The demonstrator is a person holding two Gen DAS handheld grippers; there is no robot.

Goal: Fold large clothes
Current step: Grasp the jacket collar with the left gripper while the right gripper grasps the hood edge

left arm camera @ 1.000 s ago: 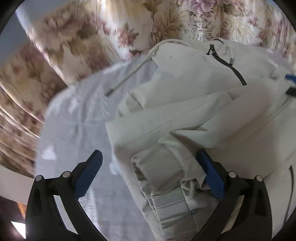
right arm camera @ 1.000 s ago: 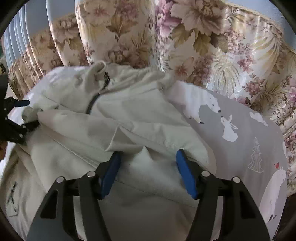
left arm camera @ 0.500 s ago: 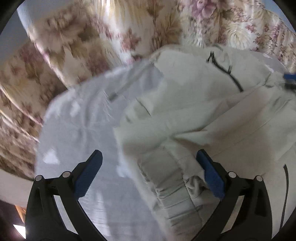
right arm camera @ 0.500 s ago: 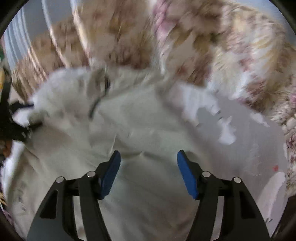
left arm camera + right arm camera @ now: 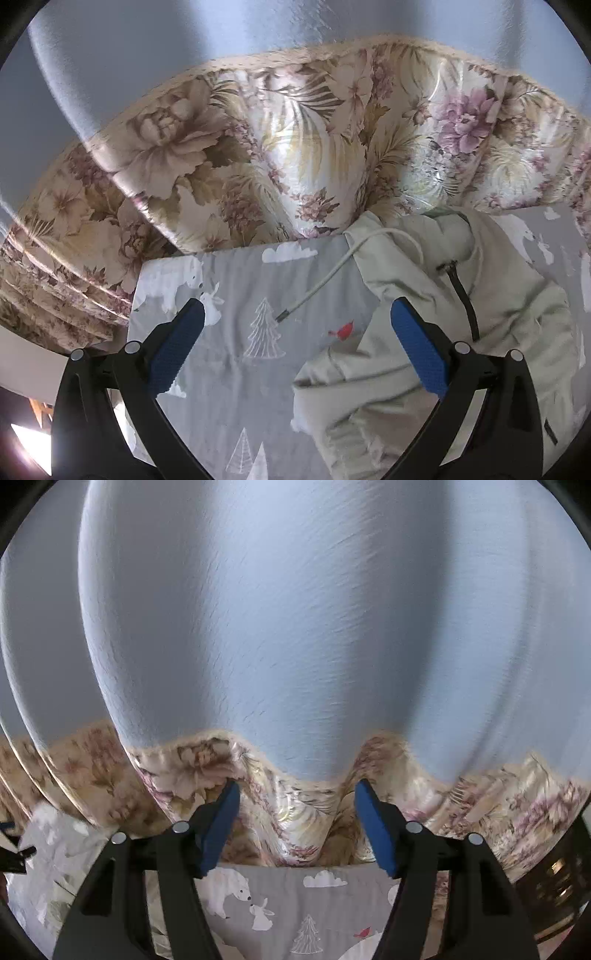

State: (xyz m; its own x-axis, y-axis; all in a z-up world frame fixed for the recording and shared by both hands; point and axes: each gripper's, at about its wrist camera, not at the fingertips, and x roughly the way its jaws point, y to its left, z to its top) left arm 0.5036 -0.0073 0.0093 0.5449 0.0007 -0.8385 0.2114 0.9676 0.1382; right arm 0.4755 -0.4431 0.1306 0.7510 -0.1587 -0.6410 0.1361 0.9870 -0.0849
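A cream hooded jacket [image 5: 461, 332] with a dark zip lies crumpled on the grey printed sheet [image 5: 236, 369], at the right of the left wrist view. Its white drawstring [image 5: 321, 284] trails left over the sheet. My left gripper [image 5: 297, 332] hangs above them, open wide, with nothing between its blue pads; its right finger [image 5: 417, 347] is over the jacket's edge. My right gripper [image 5: 297, 823] is raised and points at the curtain. Its jaws are opening and nothing is between them. Only a strip of the jacket [image 5: 48, 897] shows at the lower left of the right wrist view.
A floral curtain [image 5: 295, 147] with a pale blue upper part [image 5: 295, 627] hangs close behind the bed's far edge. The sheet [image 5: 332, 904] with bears, trees and clouds stretches left and right of the jacket. Dark furniture [image 5: 554, 878] stands at the far right.
Both grippers have risen away from the jacket. The sleeve cuff no longer lies between the left fingers. The right view has swung up from the jacket to the curtain.
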